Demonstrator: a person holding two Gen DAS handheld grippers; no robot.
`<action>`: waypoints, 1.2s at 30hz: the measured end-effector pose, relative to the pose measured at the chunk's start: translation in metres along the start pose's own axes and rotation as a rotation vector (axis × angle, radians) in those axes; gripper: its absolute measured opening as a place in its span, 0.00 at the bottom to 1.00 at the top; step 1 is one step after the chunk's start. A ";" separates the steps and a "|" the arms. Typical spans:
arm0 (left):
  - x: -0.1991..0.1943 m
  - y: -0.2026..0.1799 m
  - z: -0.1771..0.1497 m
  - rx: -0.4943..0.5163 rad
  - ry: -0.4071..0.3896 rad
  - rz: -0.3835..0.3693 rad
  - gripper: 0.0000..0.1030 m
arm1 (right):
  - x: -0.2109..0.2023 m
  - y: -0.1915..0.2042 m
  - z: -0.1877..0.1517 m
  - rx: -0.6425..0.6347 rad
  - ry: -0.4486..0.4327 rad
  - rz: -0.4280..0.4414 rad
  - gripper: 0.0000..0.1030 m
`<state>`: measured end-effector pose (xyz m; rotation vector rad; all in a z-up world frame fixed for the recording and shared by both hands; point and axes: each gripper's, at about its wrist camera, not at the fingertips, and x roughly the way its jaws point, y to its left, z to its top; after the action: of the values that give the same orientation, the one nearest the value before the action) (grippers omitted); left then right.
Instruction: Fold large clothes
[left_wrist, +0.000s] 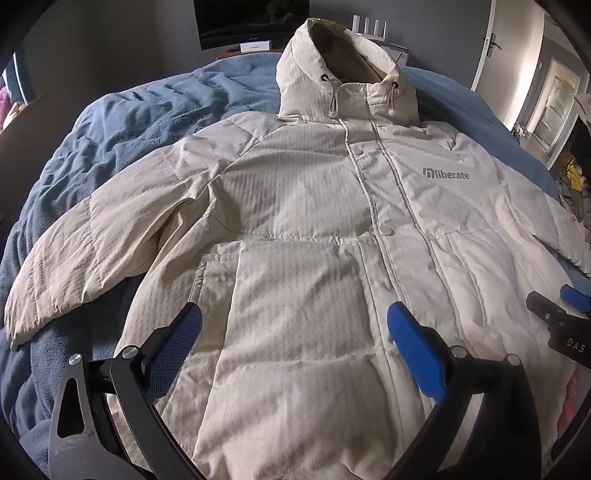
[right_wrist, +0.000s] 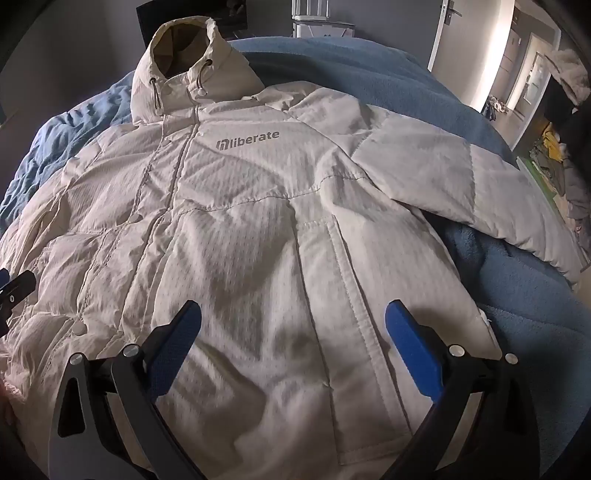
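A cream puffer jacket (left_wrist: 314, 206) with a hood and a grey "liberate" logo lies face up and buttoned on a blue blanket (left_wrist: 122, 122), sleeves spread to both sides. My left gripper (left_wrist: 293, 317) hovers open above the jacket's lower left front panel, blue pads wide apart, nothing between them. My right gripper (right_wrist: 293, 317) hangs open over the lower right panel of the jacket (right_wrist: 258, 221), beside a pocket seam. In the left wrist view the right gripper (left_wrist: 557, 302) shows at the right edge. The left gripper's tip (right_wrist: 14, 286) peeks in at the left edge of the right wrist view.
The blue blanket (right_wrist: 517, 332) covers a bed that fills both views. A dark screen (left_wrist: 251, 22) and a white box stand behind the hood. A door (left_wrist: 491, 40) and a heap of clothes (right_wrist: 554, 155) are at the right.
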<state>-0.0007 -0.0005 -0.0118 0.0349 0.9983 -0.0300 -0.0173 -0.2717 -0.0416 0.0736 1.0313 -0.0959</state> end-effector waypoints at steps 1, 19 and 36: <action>0.000 0.000 0.000 0.001 0.000 0.000 0.94 | 0.000 0.000 0.000 -0.001 0.001 0.000 0.93; 0.001 -0.002 -0.001 0.003 0.001 -0.003 0.94 | 0.001 0.000 0.000 0.004 -0.003 -0.001 0.93; 0.002 -0.002 -0.002 0.002 0.003 -0.004 0.94 | 0.003 0.000 -0.001 0.002 0.002 0.000 0.93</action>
<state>-0.0010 -0.0026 -0.0144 0.0348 1.0014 -0.0350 -0.0169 -0.2714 -0.0444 0.0759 1.0329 -0.0970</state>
